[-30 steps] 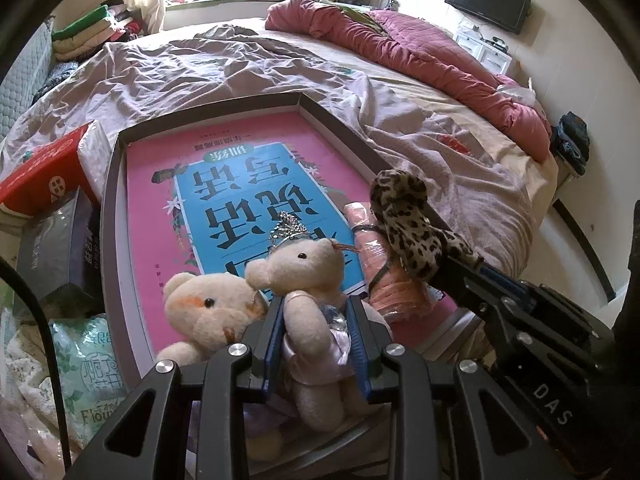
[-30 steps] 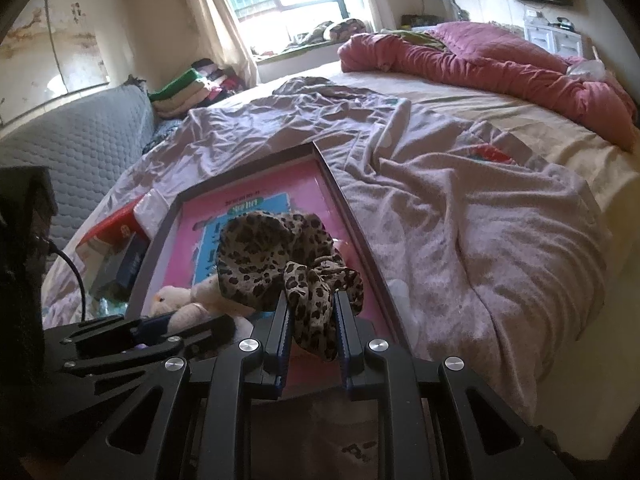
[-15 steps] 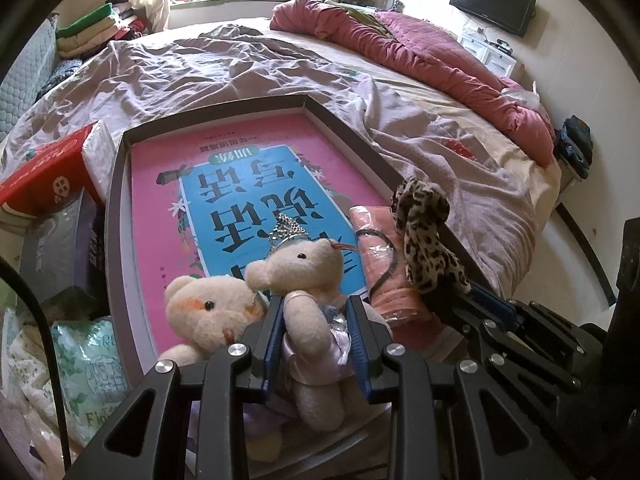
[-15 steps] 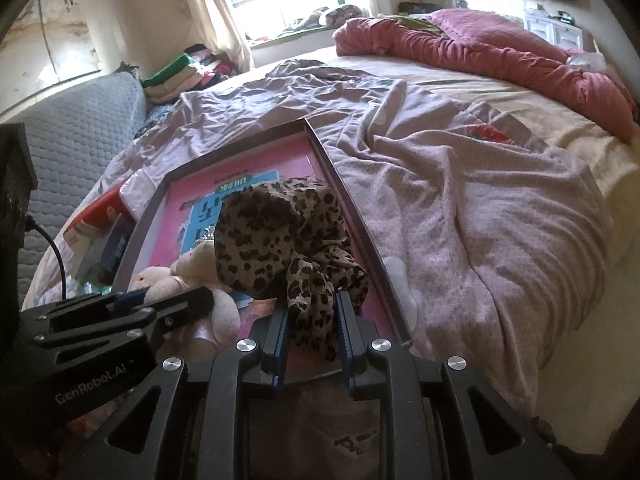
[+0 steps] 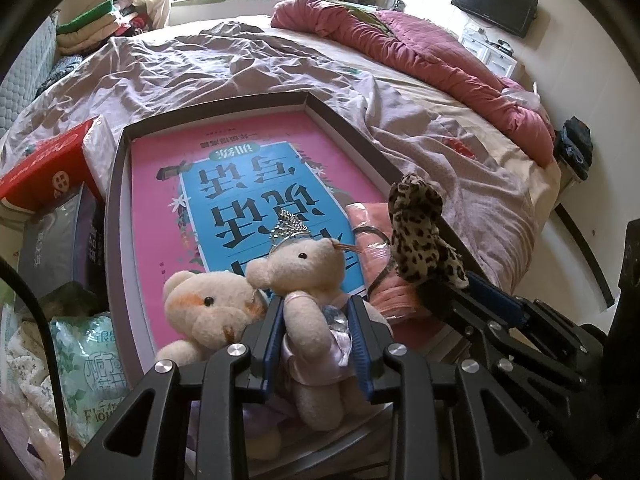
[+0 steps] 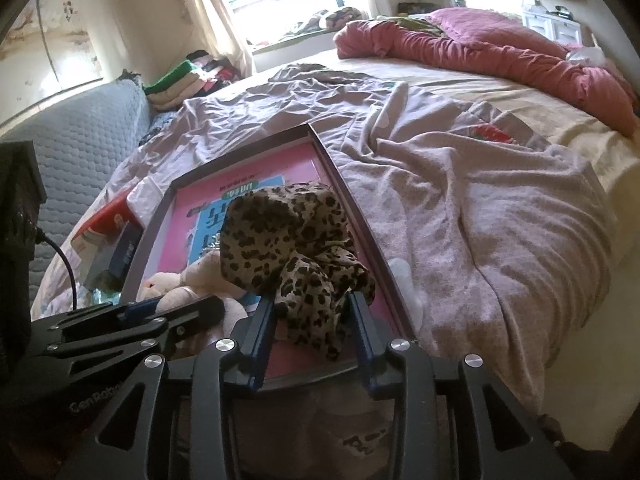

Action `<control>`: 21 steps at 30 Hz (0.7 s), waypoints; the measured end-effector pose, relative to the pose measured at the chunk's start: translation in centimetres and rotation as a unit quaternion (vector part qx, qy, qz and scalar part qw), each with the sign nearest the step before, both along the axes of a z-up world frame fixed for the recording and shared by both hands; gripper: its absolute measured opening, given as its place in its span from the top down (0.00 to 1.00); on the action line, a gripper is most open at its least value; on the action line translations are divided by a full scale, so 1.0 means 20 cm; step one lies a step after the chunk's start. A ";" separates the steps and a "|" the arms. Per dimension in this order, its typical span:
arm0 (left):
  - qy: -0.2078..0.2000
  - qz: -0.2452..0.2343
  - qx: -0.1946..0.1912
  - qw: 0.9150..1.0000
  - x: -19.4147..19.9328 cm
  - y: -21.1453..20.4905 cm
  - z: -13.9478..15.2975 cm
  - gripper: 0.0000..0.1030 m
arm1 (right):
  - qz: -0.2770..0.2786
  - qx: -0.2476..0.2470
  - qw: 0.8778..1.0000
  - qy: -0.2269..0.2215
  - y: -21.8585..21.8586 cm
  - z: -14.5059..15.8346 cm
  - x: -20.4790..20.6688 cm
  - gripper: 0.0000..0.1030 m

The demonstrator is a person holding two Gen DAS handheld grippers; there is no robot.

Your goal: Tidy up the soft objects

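Firmly between left gripper fingers, crowned teddy bear.

We cannot see the lower body of the cream plush bear behind the left gripper's black fingers.

Crowned teddy bear in pale lilac dress, upright, at near end of grey tray, pinched at the torso between blue gripper pads. Second cream teddy bear with orange cheeks sits touching its left side. Leopard-print scrunchie, bunched, hangs clamped above tray's near right corner. Pink folded cloth lies flat in tray beside crowned bear.
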State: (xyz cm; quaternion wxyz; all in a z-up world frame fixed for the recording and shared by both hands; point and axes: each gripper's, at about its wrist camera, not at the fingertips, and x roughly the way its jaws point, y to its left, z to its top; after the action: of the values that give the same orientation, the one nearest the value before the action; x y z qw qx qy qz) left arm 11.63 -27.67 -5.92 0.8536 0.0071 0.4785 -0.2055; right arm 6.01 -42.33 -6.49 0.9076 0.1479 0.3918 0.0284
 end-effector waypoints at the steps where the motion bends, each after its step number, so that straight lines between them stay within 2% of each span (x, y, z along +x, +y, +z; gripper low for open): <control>1: 0.001 -0.001 -0.001 1.000 0.00 0.00 0.00 0.69 | 0.000 0.003 1.000 0.000 0.00 0.00 0.00 0.63; 11: 0.017 0.003 -0.016 1.000 0.01 0.03 0.00 0.69 | -0.010 0.014 1.000 -0.011 -0.03 0.05 -0.03 0.54; 16: 0.023 0.003 -0.019 1.000 0.01 0.04 0.01 0.59 | -0.018 0.027 0.999 -0.017 -0.05 0.07 -0.05 0.49; 21: 0.024 0.001 -0.013 1.000 0.00 0.04 0.01 0.56 | -0.017 0.024 0.999 -0.019 -0.05 0.09 -0.05 0.47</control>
State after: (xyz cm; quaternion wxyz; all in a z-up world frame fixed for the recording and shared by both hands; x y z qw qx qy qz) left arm 11.63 -26.97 -5.70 0.8423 -0.0096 0.4960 -0.2107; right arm 4.93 -43.27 -4.63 0.9115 0.1757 0.3710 0.0247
